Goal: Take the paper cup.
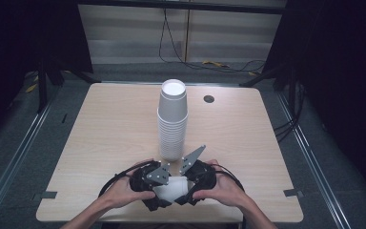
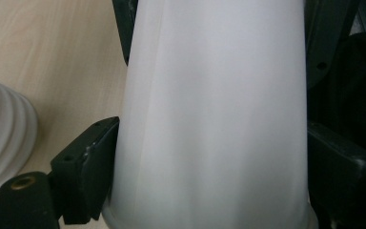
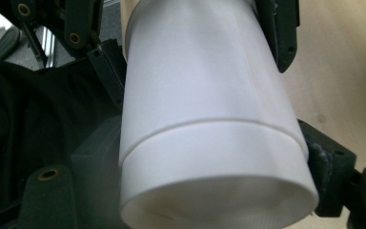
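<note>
High view: plain white cups [image 1: 173,187]

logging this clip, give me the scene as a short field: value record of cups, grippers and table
held item: two nested white paper cups, lying sideways between both grippers
left gripper: jaws on either side of the cups' narrow end
right gripper: jaws flank the outer cup near its rim
cup stack: tall, upright, at table centre, just beyond the grippers
table: light wood, round hole near the far edge
hands: one on each gripper, at the near edge
</note>
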The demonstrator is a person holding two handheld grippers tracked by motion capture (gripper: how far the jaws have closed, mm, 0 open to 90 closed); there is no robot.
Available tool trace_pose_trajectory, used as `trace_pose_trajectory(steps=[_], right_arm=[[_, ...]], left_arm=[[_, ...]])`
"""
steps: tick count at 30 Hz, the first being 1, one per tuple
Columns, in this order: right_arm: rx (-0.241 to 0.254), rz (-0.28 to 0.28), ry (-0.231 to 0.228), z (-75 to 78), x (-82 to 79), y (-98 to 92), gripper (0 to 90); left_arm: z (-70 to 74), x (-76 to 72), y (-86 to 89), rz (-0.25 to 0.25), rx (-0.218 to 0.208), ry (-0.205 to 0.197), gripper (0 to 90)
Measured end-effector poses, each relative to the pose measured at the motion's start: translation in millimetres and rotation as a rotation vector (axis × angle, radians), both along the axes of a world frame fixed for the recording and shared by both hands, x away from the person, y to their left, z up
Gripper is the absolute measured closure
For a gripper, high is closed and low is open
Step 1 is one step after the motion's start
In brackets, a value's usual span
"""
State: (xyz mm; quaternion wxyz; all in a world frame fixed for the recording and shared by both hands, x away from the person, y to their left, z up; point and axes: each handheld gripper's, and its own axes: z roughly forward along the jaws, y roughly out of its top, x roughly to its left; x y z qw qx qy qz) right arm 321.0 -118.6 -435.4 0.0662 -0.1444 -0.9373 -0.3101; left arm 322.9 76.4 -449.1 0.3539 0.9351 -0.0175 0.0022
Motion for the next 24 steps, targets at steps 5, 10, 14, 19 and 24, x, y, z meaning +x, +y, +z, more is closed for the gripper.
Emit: trace_pose_trajectory(steps=[5, 10, 14, 19, 24], right_arm=[[0.016, -0.004, -0.010, 1.7, 0.2, -1.6, 22.2], [0.029, 0.002, -0.042, 7.7, -1.3, -2.9, 22.2], [0.023, 0.001, -0.049, 7.8, -1.8, -3.1, 22.2], [0.025, 0.000, -0.044, 6.8, -1.3, -3.5, 22.1], [0.030, -0.011, -0.039, 4.9, 0.7, -6.7, 22.0]], left_arm=[[3.8, 0.0, 4.1, -0.004, -0.037, -0.012, 13.3], [9.2, 0.5, 9.6, -0.004, -0.097, -0.023, 13.5], [13.0, 3.9, 14.8, 0.002, -0.150, 0.014, 14.6], [15.8, 5.2, 17.7, 0.014, -0.184, 0.031, 15.6], [19.0, 7.1, 21.6, 0.039, -0.225, 0.026, 15.6]])
